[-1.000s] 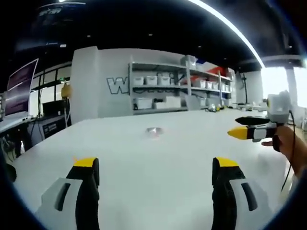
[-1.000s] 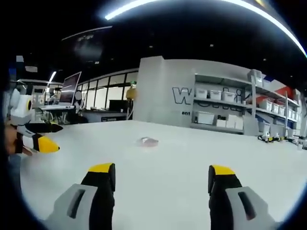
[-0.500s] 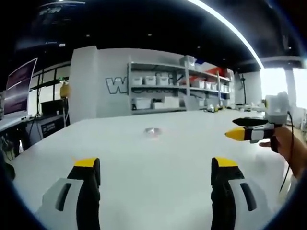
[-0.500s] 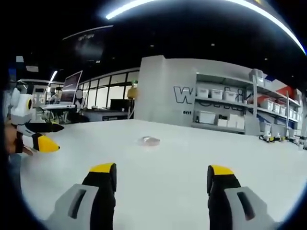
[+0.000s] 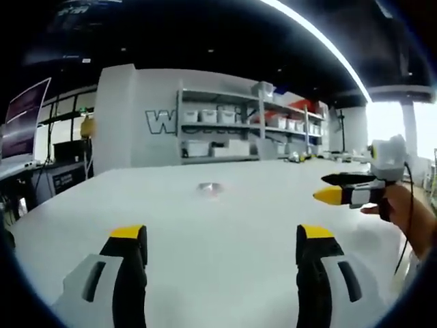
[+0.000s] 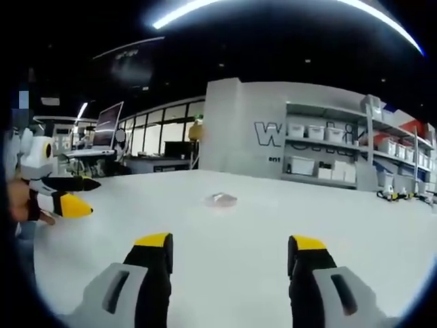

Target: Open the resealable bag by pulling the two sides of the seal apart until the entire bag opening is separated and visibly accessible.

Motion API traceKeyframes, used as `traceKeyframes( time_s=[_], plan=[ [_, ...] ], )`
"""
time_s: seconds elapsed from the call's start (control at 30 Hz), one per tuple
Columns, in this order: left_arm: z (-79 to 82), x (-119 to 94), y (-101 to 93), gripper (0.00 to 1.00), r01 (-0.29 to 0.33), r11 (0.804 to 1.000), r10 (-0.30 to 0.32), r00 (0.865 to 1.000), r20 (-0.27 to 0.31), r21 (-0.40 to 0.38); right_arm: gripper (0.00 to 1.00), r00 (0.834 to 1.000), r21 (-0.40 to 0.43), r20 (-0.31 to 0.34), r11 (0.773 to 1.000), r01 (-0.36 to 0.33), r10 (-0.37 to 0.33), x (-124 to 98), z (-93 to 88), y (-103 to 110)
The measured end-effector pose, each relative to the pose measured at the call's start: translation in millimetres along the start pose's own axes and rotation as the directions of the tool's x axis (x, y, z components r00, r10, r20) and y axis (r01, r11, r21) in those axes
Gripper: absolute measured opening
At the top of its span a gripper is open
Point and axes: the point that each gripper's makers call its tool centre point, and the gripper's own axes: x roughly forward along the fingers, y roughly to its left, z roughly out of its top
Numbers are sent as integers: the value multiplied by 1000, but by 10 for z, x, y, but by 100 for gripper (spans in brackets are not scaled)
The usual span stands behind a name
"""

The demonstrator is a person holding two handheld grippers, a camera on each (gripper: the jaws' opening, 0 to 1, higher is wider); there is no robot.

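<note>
White table [image 5: 225, 225], both grippers spread and empty, bag untouched.
The left gripper [image 5: 218, 242] and right gripper [image 6: 229, 249] frame the small clear bag [image 5: 209, 187], centre frame; likely light, limp, slippery, so grasp either side of its seal.

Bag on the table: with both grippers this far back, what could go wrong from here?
1. The bag is small, clear and flat on the white table; open fingers may miss the seal or grab only one side.
2. The left gripper and right gripper approach together and could collide.
</note>
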Motion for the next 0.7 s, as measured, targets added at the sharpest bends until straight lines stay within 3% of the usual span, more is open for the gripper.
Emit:
traceKeyframes(
  time_s=[0.07,0.4,0.7],
  plan=[
    [4,1,-9,87,5,1000,-5,1000,3,2,61,1000,-6,2,1000,-14,14,10,-7,27],
    [-67,8,-70,79,41,999,-42,999,-13,-26,57,999,8,-5,999,-33,33,56,-43,38],
    [-68,6,-66,78,41,999,-42,999,-9,-24,47,997,-16,2,997,-73,73,111,-37,124]
  ],
)
